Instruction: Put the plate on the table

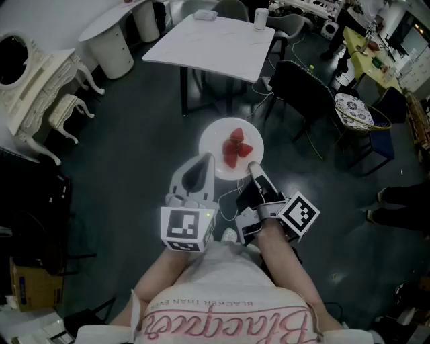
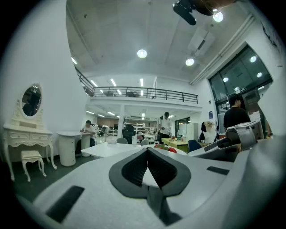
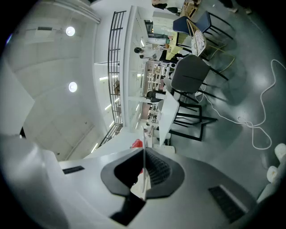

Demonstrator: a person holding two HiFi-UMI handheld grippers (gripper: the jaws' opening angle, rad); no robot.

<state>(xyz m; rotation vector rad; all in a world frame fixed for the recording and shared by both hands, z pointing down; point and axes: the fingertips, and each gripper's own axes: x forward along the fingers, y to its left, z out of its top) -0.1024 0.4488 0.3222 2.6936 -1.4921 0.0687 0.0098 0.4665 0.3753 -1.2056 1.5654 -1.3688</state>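
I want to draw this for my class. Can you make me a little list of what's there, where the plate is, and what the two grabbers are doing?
Plate: white plate, up in the air above the dark floor, not yet on a table
On the plate: red strawberries
Right gripper: jaws shut on the plate's rim
Left gripper: jaws together, tip at the plate's near edge
Table: white table ahead, with a can on it
Nearby: dark chair beside the table

bright ceiling lights [image 2: 141, 53] | fisheye edges | floor glare
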